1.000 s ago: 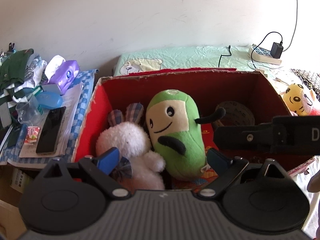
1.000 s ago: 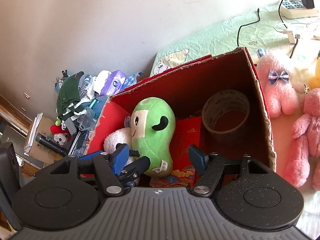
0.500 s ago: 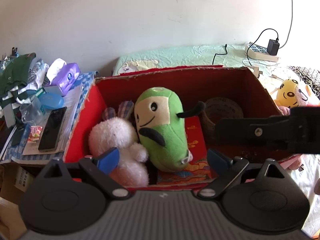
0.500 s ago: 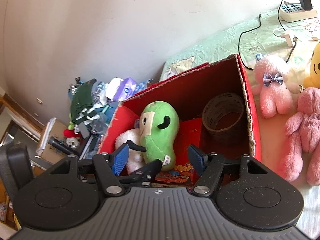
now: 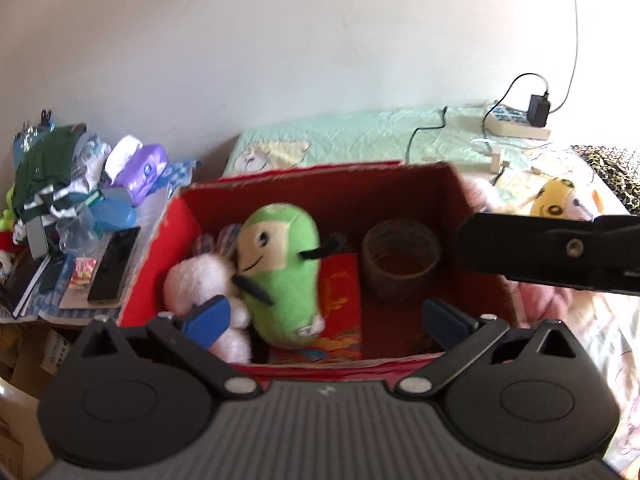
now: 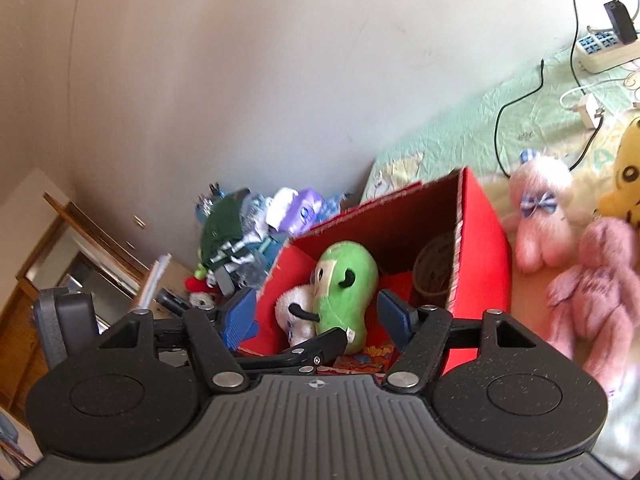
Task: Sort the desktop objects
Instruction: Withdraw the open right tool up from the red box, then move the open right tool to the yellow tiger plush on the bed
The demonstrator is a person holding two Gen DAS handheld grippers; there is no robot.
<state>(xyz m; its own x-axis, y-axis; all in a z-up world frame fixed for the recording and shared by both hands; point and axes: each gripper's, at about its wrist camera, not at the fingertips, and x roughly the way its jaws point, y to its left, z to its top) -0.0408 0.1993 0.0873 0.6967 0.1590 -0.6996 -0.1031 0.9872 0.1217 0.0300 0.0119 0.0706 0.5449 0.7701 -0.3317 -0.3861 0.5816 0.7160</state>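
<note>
Both tongs empty, jaws apart: left tongs (image 5: 326, 318), right tongs (image 6: 316, 314). Green plush (image 5: 280, 272), white plush (image 5: 196, 284) and tape roll (image 5: 400, 256) lie inside red box (image 5: 320, 182), frame centre; pink plush (image 6: 540, 216) right of it

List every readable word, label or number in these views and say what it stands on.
None can be read.
purple tissue pack: round logo, blurred.
green plush: sewn tag, too small.
small red packet: print, blurred.
red box floor: gold pattern, unreadable.
</note>
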